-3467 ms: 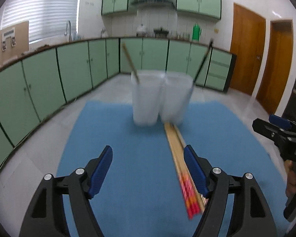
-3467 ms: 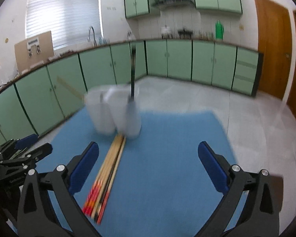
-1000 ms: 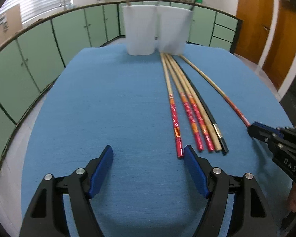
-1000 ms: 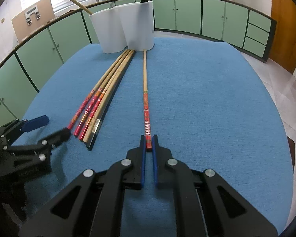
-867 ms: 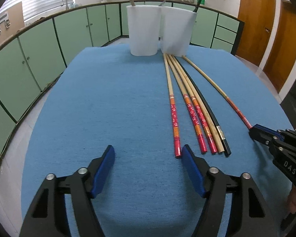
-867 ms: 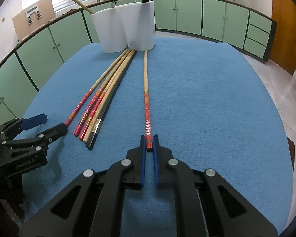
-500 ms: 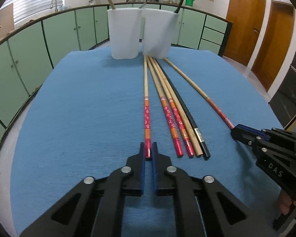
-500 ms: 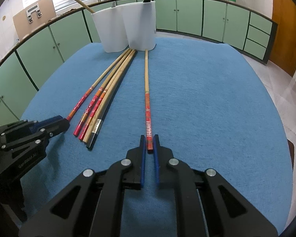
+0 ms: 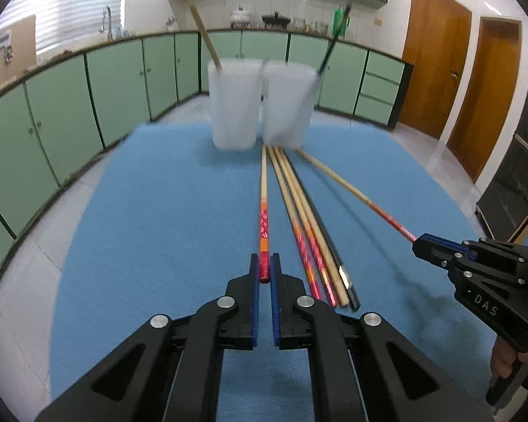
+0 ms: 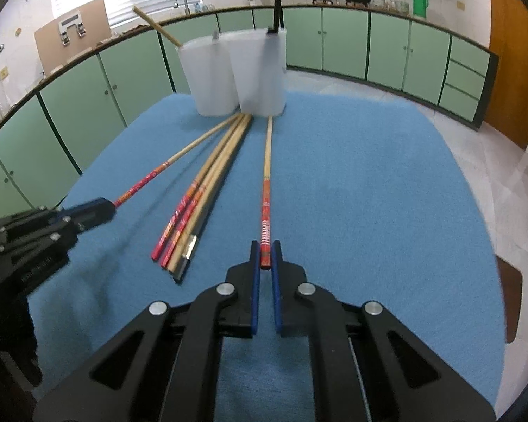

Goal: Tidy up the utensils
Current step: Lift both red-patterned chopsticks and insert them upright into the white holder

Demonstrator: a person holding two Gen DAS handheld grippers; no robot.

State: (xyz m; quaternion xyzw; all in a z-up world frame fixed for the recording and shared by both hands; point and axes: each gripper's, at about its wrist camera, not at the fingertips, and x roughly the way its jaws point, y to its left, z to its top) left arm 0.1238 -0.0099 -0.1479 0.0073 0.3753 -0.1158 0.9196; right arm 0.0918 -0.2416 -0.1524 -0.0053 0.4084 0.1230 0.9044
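Note:
Two white cups (image 9: pixel 234 105) (image 10: pixel 211 77) stand side by side at the far end of a blue cloth (image 9: pixel 140 228); each holds one stick. My left gripper (image 9: pixel 264 260) is shut on the red end of a wooden chopstick (image 9: pixel 263 211), which is raised off the cloth at that end. My right gripper (image 10: pixel 265 248) is shut on the red end of another chopstick (image 10: pixel 266 183) that reaches to the cups. Each gripper also shows in the other view: the right gripper (image 9: pixel 417 244) and the left gripper (image 10: pixel 107 209). Between them lies a bundle of several chopsticks (image 9: pixel 309 218) (image 10: pixel 200 197).
The blue cloth covers a rounded table with floor beyond its edge (image 9: pixel 88 172). Green cabinets (image 9: pixel 70 105) line the room behind. A person's hand (image 9: pixel 503 365) holds the right gripper's handle at the far right.
My left gripper went from open to shut on the leftmost chopstick's red end, then rose with it. The right gripper stayed shut on its chopstick.

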